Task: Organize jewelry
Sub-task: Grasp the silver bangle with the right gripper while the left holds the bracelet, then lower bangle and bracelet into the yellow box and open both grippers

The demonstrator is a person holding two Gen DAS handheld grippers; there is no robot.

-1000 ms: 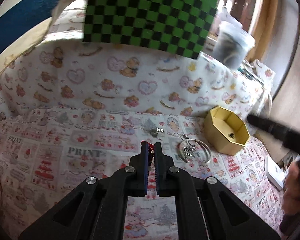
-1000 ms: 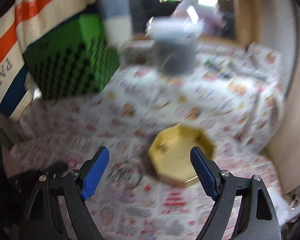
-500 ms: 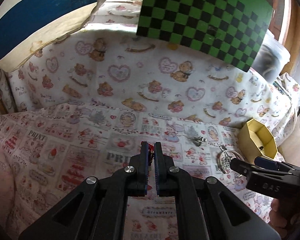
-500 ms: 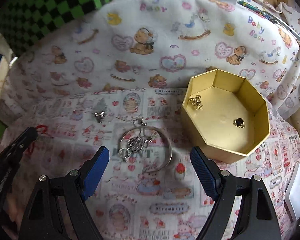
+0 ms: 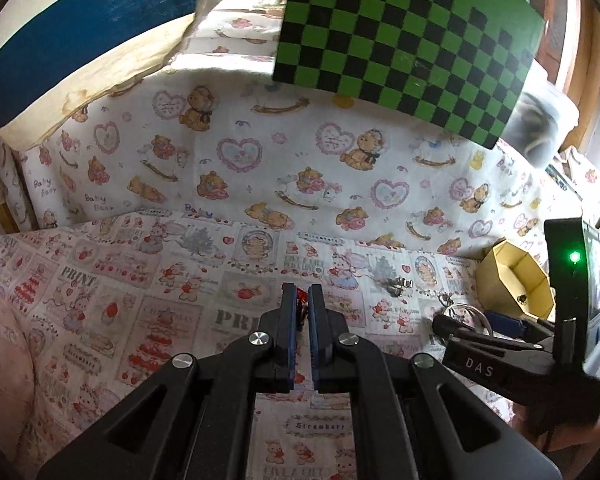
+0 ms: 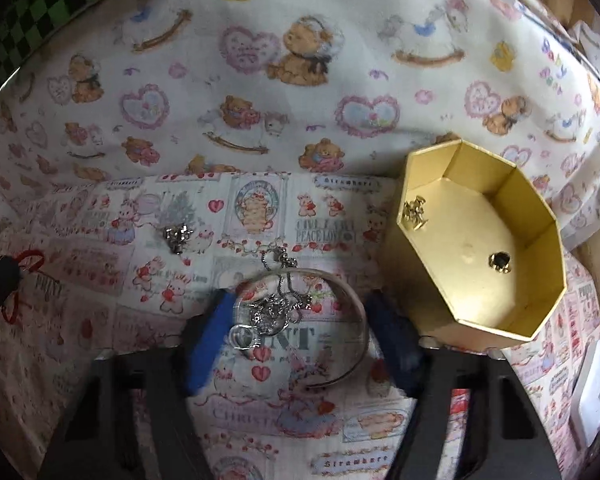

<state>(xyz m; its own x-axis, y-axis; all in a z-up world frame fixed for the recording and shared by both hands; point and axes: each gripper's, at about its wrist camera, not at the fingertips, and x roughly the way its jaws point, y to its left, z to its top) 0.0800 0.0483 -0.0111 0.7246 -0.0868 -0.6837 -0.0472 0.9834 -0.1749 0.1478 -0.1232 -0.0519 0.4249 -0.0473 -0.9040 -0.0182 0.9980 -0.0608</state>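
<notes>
A silver bangle with a chain and pendant inside it lies on the printed cloth. My right gripper points down over it with a blue finger on each side. Its jaws are closing and the pads look just clear of the ring. The right gripper also shows low on the cloth in the left wrist view. My left gripper is shut on a red loop of cord. A gold octagonal box stands to the right, holding a gold piece and a dark-stoned piece. A small silver earring pair lies on the cloth.
Behind the flat cloth rises a step draped in bear-print fabric. On it stand a green and black checkered box and a clear plastic tub. A blue and cream striped cushion is at the back left. A white object lies at the right edge.
The right gripper has come down over the bangle and its fingers have narrowed around it. The left gripper stays shut on the red cord and has shifted only slightly.
</notes>
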